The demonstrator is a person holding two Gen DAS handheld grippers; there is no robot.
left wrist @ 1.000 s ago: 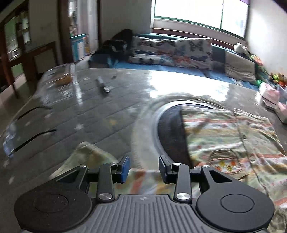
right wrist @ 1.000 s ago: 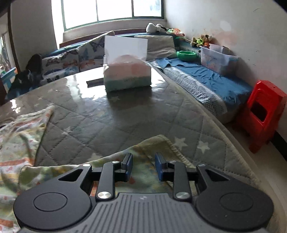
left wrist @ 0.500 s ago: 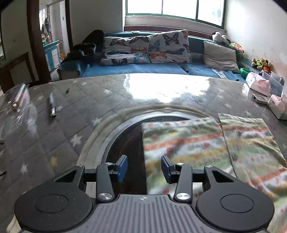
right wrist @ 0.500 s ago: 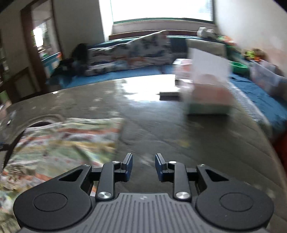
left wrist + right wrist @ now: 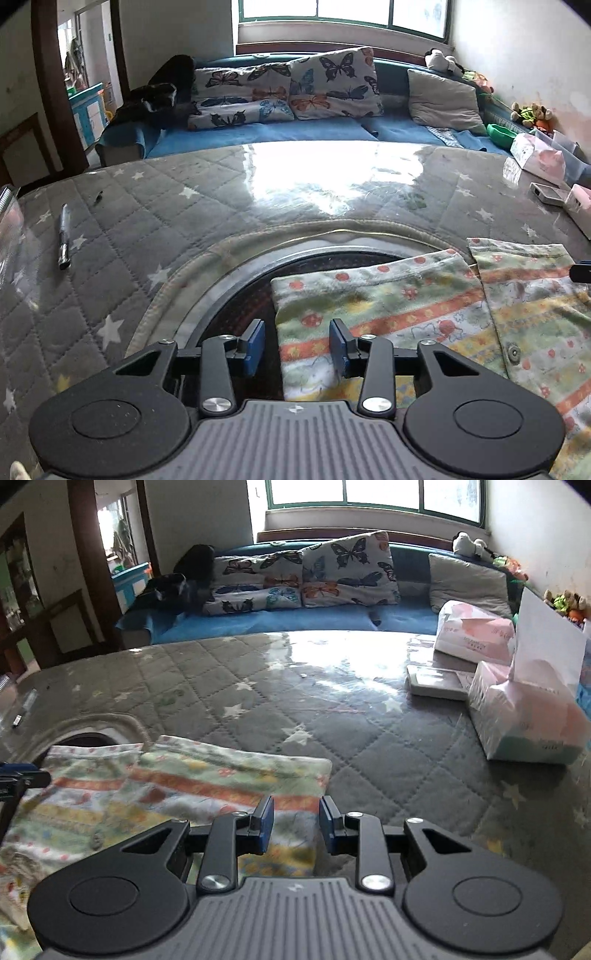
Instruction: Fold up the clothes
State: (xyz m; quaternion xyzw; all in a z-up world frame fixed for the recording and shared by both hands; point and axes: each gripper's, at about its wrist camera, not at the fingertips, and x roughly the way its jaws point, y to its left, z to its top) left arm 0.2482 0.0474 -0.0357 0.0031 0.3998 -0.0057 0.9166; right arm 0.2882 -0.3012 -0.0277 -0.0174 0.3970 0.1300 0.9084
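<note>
Both hand-held grippers stand with their blue-padded jaws apart and nothing between them: the left hand-held gripper hangs over the left edge of the folded garment, its right finger above the cloth and its left finger above the dark round opening in the counter, while the right hand-held gripper hangs over the garment's right edge. That garment, a pale cloth striped in orange, yellow and green with small printed fruit and a snap button, lies flat on the counter's grey quilted, star-patterned cover, partly across the round opening. Left of the garment and well apart from it lies a pen. To the garment's right, near the counter's edge, stand a pink-and-white tissue box with a white tissue sticking up, a flat white device and a soft pink tissue pack; both packages carry printing too small to read. Beyond the counter, behind the garment, a blue sofa holds butterfly-print pillows and a grey cushion.
</note>
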